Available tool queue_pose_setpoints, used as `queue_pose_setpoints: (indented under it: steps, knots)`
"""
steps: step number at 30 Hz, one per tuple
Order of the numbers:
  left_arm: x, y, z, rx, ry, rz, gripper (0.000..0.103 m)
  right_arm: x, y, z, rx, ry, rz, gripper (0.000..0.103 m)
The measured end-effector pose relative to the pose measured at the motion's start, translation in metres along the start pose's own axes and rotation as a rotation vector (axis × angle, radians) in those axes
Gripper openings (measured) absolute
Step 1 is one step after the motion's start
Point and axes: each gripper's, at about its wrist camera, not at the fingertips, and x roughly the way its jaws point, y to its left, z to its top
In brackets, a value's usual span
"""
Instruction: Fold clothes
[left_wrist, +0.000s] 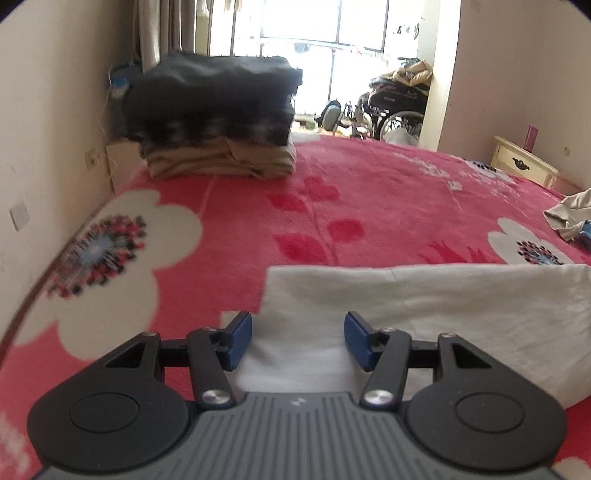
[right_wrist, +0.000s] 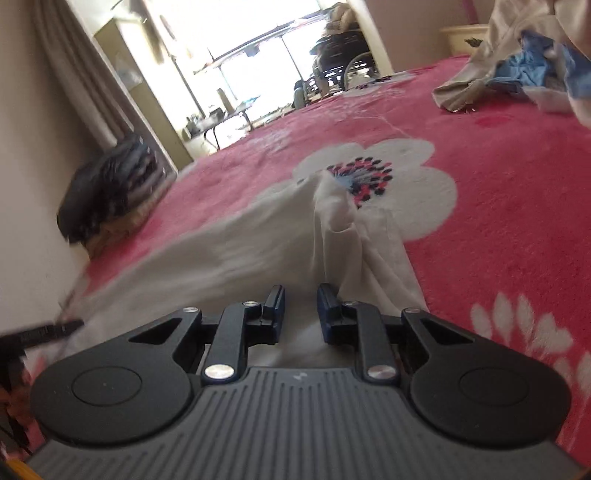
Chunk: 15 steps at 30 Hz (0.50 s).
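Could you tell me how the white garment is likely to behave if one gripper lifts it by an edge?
The white garment will probably droop, since it already bunches into soft ridges. It looks thin, so likely light. On the fuzzy blanket it may drag rather than slide.

The left gripper (left_wrist: 298, 341) is being held low and level, its blue-padded fingers (left_wrist: 239, 339) spread wide apart with nothing being clamped between them. The right gripper (right_wrist: 301, 314) is being carried at a tilt (the whole view is being rolled to one side), its fingers (right_wrist: 327, 314) drawn closer together than the left pair, yet a clear gap is being kept between them.
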Motion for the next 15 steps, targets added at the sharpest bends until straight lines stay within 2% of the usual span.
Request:
queue_pose_setpoints:
  steps: [3,5,8,11,12,15]
  knots:
    - [-0.013,0.003,0.010,-0.011,-0.058,0.002,0.057,-0.016,0.007,0.012,0.041,-0.039,0.033,0.021]
    - [-0.019,0.002,0.019,-0.030,-0.093,-0.007,0.057,-0.027,0.006,0.017,0.140,-0.049,0.088,0.021]
    - [-0.024,-0.012,0.031,-0.028,-0.119,-0.069,0.057,-0.038,0.004,0.007,0.344,-0.011,0.141,0.025]
    - [-0.020,-0.041,0.037,0.035,-0.119,-0.154,0.057,-0.042,0.002,-0.015,0.545,0.053,0.178,0.041]
    - [-0.017,-0.052,0.037,0.063,-0.112,-0.178,0.057,-0.041,0.001,-0.024,0.592,0.080,0.174,0.045]
    - [-0.006,-0.086,0.034,0.137,-0.110,-0.237,0.057,-0.037,-0.002,-0.043,0.692,0.137,0.140,0.047]
